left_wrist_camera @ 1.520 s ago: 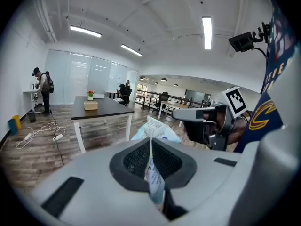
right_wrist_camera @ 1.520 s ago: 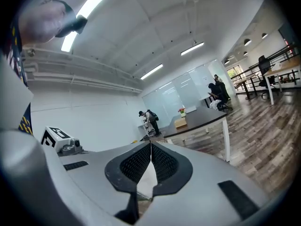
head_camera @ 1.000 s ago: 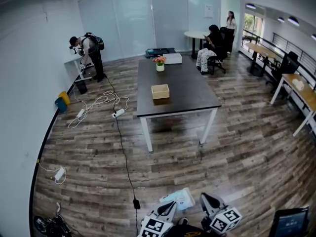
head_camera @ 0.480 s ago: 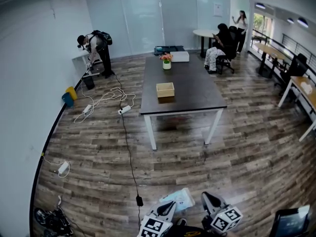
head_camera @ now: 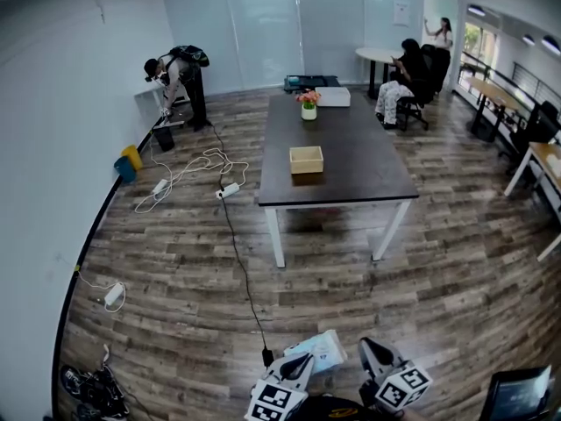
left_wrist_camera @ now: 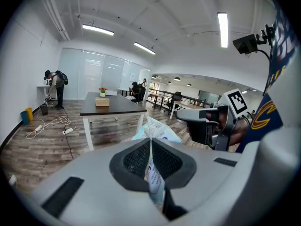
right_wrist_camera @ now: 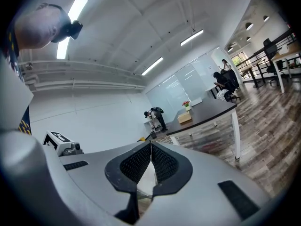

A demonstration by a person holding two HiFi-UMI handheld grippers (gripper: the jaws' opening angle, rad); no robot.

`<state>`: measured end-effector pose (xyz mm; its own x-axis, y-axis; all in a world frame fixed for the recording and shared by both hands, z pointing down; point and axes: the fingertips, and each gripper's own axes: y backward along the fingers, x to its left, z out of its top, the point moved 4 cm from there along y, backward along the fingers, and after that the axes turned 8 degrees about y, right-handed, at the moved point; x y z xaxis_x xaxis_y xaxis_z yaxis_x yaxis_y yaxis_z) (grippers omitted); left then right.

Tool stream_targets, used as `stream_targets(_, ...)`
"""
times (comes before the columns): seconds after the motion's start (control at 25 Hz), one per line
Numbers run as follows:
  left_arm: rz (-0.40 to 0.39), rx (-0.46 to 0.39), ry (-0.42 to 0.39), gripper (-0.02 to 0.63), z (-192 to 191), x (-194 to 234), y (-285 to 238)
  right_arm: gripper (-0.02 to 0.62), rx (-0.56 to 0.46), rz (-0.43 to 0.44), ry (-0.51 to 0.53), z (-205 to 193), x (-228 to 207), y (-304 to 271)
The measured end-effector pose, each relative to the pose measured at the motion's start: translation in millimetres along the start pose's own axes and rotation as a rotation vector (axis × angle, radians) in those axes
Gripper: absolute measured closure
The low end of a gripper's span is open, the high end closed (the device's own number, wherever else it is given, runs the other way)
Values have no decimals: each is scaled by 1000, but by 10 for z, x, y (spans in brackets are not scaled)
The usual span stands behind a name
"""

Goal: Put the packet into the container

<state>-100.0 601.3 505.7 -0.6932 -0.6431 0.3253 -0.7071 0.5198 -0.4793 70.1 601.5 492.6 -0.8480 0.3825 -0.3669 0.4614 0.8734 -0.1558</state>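
Observation:
The packet (head_camera: 322, 350), white and pale blue, sticks out ahead of my left gripper (head_camera: 303, 363) low in the head view. In the left gripper view the pads are shut on the packet's (left_wrist_camera: 158, 130) edge, at the left gripper (left_wrist_camera: 151, 144) tips. My right gripper (head_camera: 367, 350) is beside it to the right; its jaws (right_wrist_camera: 151, 145) meet with nothing between them. The container (head_camera: 307, 160), a small open wooden box, stands on the dark table (head_camera: 351, 130) far ahead, near the table's front half. It also shows as the container (left_wrist_camera: 102, 101) and the container (right_wrist_camera: 185, 118) in the gripper views.
A black cable (head_camera: 238, 261) and white power strips (head_camera: 230, 189) lie on the wood floor left of the table. A flower vase (head_camera: 308, 109) and a white box (head_camera: 333, 97) stand at the table's far end. People are at the back left and back right. Desks line the right side.
The table and container have shifted right and a little nearer in the head view as I moved forward. Both grippers keep their places in the view, the left still gripping the packet.

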Motion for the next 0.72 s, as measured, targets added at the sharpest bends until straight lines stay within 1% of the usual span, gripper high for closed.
stream_targets(0.24, -37, 3, 1, 598, 380, 481, -277, 584, 20, -29, 4, 174, -129, -602)
stream_targets(0.44, -68, -30, -10, 598, 677, 920, -503, 584, 37, -48, 15, 301, -169, -1103)
stream_targets(0.6, -89, -26, -3, 598, 836, 1209, -584, 584, 47, -66, 13, 340, -197, -1417)
stream_targets(0.72, -93, -25, 2, 598, 904, 1425, -627, 584, 48, -56, 8, 405, -158, -1659)
